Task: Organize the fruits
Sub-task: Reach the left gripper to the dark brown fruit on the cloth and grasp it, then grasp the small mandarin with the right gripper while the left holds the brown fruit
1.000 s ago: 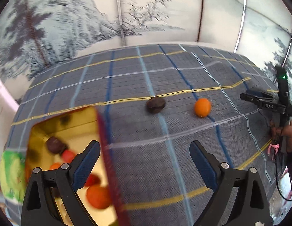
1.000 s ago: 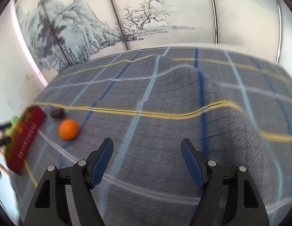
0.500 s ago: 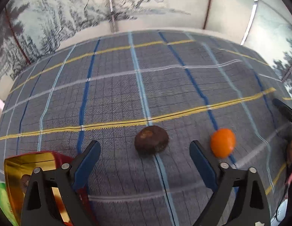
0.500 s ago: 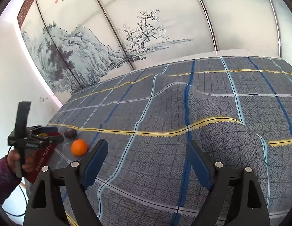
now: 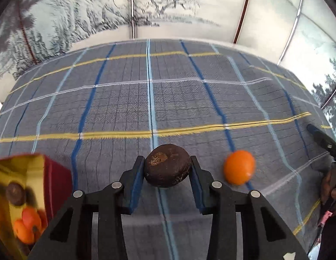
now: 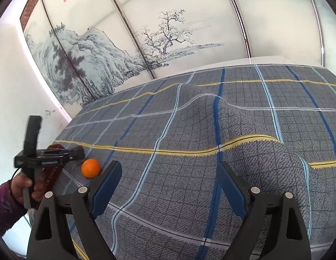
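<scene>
The left gripper (image 5: 167, 169) is closing on the brown fruit (image 5: 167, 165), and the empty right gripper (image 6: 169, 181) is opening wide.

The right gripper (image 6: 169, 191) hangs over the plaid cloth (image 6: 211, 130), jaws opening with nothing between them. Far left, a hand (image 6: 24, 187) holds the left gripper (image 6: 77, 153) beside an orange (image 6: 91, 168) and a red box (image 6: 53, 175).

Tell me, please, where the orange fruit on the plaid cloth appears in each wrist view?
Left wrist view: the orange fruit lies right of centre, beside the left gripper.
Right wrist view: it sits low at the left.
Shared landmark: the red box.
</scene>
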Available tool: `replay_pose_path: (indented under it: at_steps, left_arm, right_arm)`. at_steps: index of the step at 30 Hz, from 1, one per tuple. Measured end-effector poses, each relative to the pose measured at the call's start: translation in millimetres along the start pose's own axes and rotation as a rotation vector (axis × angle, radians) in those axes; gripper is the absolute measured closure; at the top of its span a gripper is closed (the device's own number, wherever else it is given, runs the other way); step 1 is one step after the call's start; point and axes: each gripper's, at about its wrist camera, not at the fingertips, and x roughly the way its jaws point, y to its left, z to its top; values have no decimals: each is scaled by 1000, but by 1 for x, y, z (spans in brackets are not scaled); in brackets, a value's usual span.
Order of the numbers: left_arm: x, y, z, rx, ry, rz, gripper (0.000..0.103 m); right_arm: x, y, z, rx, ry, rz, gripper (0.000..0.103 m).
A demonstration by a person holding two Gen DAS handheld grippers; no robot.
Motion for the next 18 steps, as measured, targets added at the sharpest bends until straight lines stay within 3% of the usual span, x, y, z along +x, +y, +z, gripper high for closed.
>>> replay_pose_path:
  at_steps: [4,11,18]
  left_arm:
    - [-26,-7,-18,-39,-22,-29,67]
    - [-66,-20,-48,-9,-41,-50,67]
    - [-99,-28,-66,25,-86,-54,67]
  right_arm:
    - [6,3,0,-15,27,-27,13]
    - [25,20,0,-94,116,-99,13]
    - [32,86,4,-233,140,29,13]
